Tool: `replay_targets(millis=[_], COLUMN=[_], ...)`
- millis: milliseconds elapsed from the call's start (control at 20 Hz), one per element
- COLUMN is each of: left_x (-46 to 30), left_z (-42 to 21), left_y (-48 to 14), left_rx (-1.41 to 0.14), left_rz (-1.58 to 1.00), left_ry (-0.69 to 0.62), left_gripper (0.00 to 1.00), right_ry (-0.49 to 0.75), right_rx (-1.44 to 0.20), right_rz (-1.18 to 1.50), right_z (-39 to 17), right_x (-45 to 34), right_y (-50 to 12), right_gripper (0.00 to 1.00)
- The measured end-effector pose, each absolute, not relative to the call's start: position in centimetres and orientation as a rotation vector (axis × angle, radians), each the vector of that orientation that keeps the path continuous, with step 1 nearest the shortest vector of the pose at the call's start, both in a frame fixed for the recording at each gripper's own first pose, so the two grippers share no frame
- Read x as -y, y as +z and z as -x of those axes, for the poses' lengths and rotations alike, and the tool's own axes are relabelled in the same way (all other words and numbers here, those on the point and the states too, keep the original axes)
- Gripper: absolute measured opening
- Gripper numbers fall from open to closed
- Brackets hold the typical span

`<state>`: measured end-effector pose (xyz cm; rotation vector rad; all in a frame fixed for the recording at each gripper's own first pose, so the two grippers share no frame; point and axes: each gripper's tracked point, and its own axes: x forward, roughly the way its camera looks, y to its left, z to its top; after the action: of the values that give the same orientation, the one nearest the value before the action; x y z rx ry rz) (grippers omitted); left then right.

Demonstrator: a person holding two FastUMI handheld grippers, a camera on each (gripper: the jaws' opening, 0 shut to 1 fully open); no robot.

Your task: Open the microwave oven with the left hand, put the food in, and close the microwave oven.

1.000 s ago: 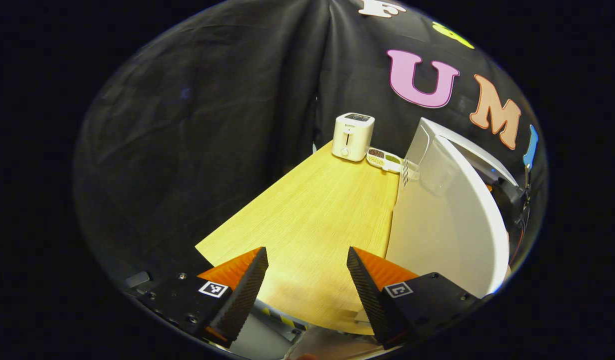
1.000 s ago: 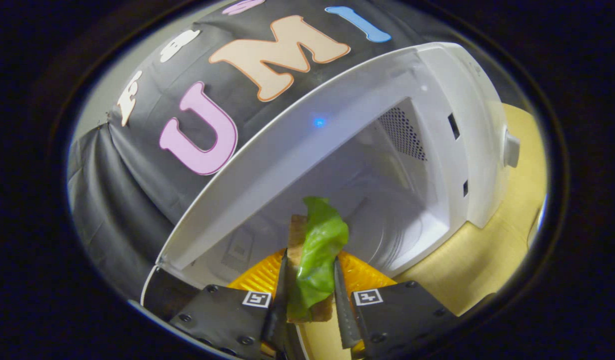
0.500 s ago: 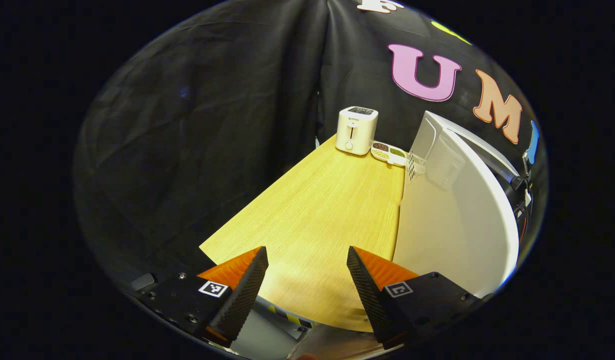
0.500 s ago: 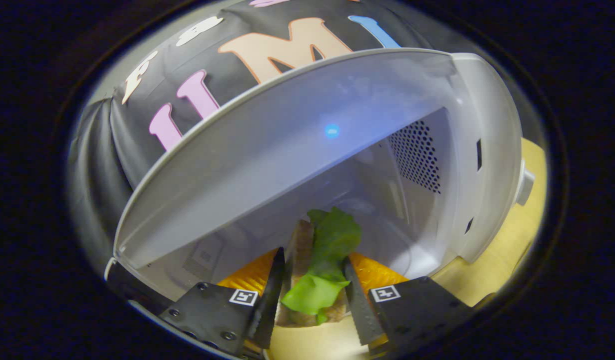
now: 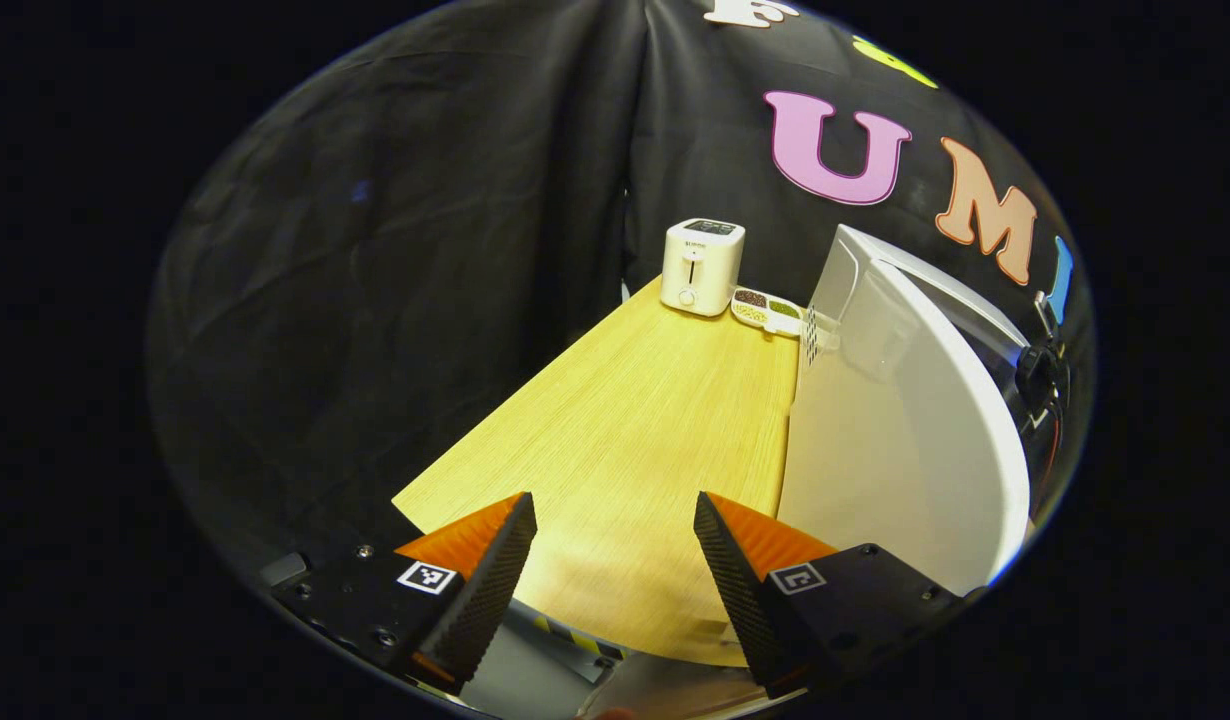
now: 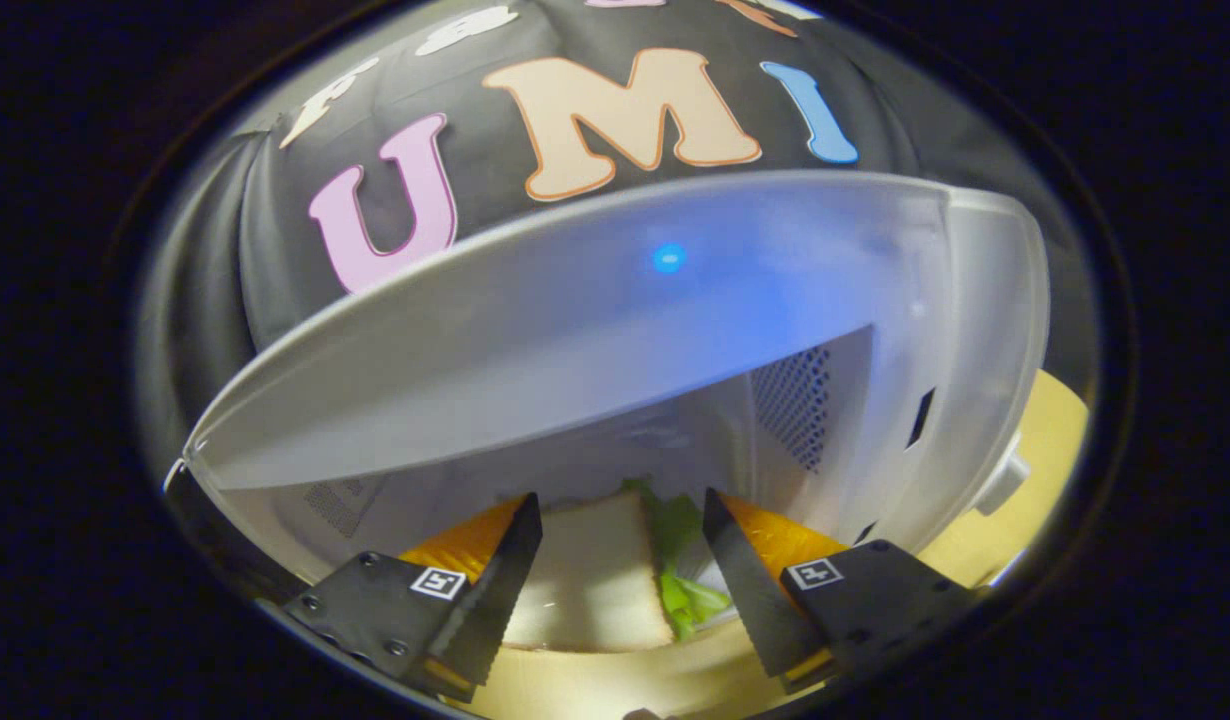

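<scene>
The white microwave [image 6: 595, 300] stands open, and its door [image 5: 895, 450] swings out to the right of my left gripper [image 5: 612, 500]. That gripper is open and holds nothing, hovering over the wooden table [image 5: 625, 420] near its front edge. At the mouth of the oven cavity my right gripper [image 6: 621, 497] is open. The sandwich [image 6: 595, 570], a slice of bread with green lettuce [image 6: 680, 560] on its right side, lies flat between and below the fingers, and neither finger presses on it.
A white toaster [image 5: 702, 267] and a small divided dish [image 5: 765, 310] of food stand at the table's far end. The microwave's knob [image 6: 1005, 470] sticks out at its right side. The table's left part is bare wood.
My right gripper moved further into the microwave and opened, letting go of the sandwich. The sandwich went from upright between the fingers to lying flat. The left gripper barely shifted.
</scene>
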<state>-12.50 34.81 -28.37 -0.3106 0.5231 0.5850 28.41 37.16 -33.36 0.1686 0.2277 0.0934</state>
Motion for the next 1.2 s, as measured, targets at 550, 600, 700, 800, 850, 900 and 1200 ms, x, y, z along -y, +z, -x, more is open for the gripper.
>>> replay_targets(millis=[550,600,700,800,850,900,1200], left_x=[-32.5,-32.0,-31.5,-31.4,-31.6,-31.4,-30.3], left_z=[11.1,11.1,11.0,11.0,11.2,11.1,11.8], left_y=[-27.6,-27.5,-27.3,-27.2,-27.2,-27.3,-26.8], left_rx=[-0.472,-0.469,-0.468,-0.467,-0.469,-0.467,-0.458], left_rz=[0.284,0.283,0.267,0.244,0.231,0.226,0.123], left_ry=[0.430,0.405,0.362,0.343,0.349,0.335,0.210], left_gripper=[0.83,0.80,0.70,0.45,0.23,0.02,0.01], right_ry=[0.180,0.187,0.189,0.188,0.185,0.181,0.155], right_rx=[-0.222,-0.221,-0.210,-0.193,-0.185,-0.176,-0.142], right_rz=[-0.012,-0.012,-0.023,-0.030,-0.024,-0.012,0.016], right_z=[-18.8,-17.9,-16.2,-14.6,-13.9,-13.2,-10.2], right_x=[-35.4,-35.1,-34.4,-33.6,-33.0,-32.3,-28.3], right_y=[-29.4,-28.9,-27.6,-26.3,-25.7,-25.1,-22.4], right_gripper=[0.92,0.92,1.00,0.92,0.92,1.00,0.92])
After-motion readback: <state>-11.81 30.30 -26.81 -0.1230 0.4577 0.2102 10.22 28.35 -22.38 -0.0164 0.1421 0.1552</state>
